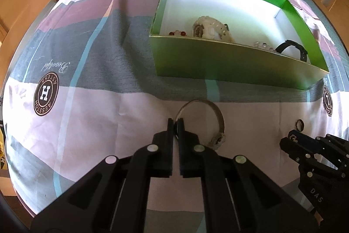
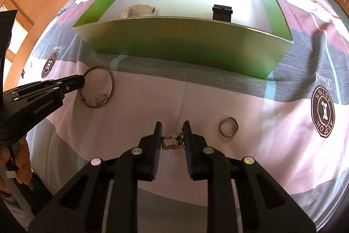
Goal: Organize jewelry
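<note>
Now the green box sits open on the bed, and it serves as the landmark. Inside it, against the near wall, lie a red bead bracelet, a pale watch, a clear bead bracelet and a black watch; from the right wrist view only the pale watch and the black watch show above the wall of the box. In front of the box, on the pink part of the sheet, lies a thin metal bangle with a rough ornament at one end. The left tool is clenched, its jaws nearly together with only a thin slit between them, and its tips meet the bangle's left rim; whether the rim is actually pinched I cannot tell. From the right wrist view the same left tool reaches the bangle from the left. Farther from the box, the right tool stands released, jaws apart on either side of a gold chain bunched on the sheet between them. Just right of it lies a small dark ring, also seen near the right tool in the left view as a ring.
</note>
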